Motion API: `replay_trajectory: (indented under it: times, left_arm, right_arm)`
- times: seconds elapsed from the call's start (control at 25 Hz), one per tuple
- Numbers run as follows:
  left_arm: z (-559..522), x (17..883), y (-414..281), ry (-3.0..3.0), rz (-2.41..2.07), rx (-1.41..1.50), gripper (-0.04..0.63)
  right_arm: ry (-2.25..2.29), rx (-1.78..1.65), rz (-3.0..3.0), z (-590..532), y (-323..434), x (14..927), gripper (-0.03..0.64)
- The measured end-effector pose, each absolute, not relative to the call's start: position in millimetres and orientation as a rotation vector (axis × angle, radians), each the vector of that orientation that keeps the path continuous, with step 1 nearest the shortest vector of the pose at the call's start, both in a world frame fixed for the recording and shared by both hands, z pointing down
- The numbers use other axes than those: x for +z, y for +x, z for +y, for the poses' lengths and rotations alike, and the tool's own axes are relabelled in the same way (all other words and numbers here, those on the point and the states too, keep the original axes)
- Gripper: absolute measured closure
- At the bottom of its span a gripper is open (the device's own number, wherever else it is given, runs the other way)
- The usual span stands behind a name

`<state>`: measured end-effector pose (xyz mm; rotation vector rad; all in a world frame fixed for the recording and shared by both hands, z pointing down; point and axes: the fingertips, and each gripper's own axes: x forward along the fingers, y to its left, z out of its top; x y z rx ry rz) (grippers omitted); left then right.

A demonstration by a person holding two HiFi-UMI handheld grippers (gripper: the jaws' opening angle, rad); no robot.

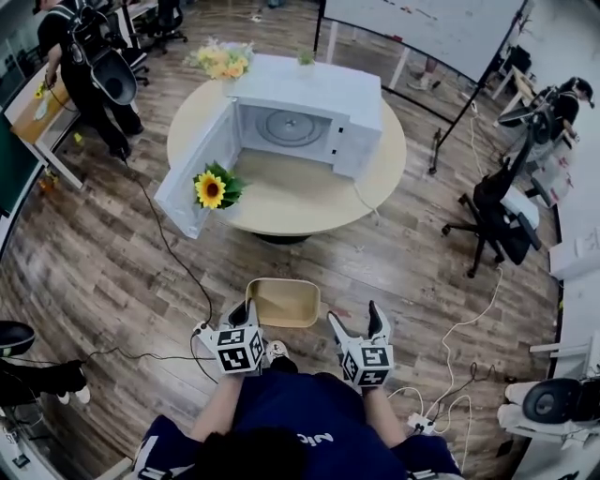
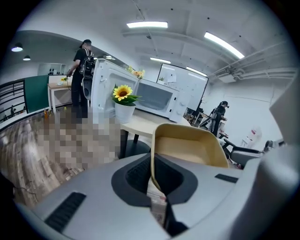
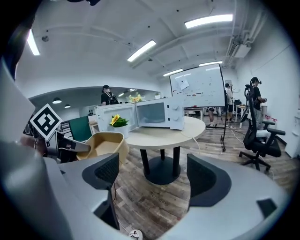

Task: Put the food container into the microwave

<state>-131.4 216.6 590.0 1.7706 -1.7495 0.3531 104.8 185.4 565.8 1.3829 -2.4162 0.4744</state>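
Observation:
A tan open food container (image 1: 284, 302) hangs over the wood floor in front of me, short of the round table (image 1: 309, 206). My left gripper (image 1: 246, 314) is shut on the container's left rim; in the left gripper view the rim (image 2: 152, 159) sits pinched between the pads. My right gripper (image 1: 358, 323) stands open beside the container's right side, holding nothing; its view shows the container (image 3: 105, 143) to its left and bare floor between the jaws. The white microwave (image 1: 309, 117) sits on the table with its door (image 1: 192, 173) swung wide open and its chamber empty.
A potted sunflower (image 1: 214, 187) stands on the table by the open door. A black cable (image 1: 169, 248) runs across the floor from the table's left side. An office chair (image 1: 497, 211) is at the right, a whiteboard (image 1: 422, 28) behind, and a person (image 1: 84, 66) at the far left.

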Motion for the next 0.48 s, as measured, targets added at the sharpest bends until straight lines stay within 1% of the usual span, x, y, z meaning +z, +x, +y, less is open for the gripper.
replay_trajectory:
  times: [0.28,0.48]
  left_arm:
    - [181.4,587.6,-140.0,1.833,-1.696,0.407,0.589]
    - [176.1,589.6,-149.3,1.796,-1.703,0.397,0.589]
  right_arm:
    - [1.423,0.566,-2.335,168.6,88.3,587.4,0.186]
    - [1.382,0.529,-2.367,158.2,71.4,582.9,0.184]
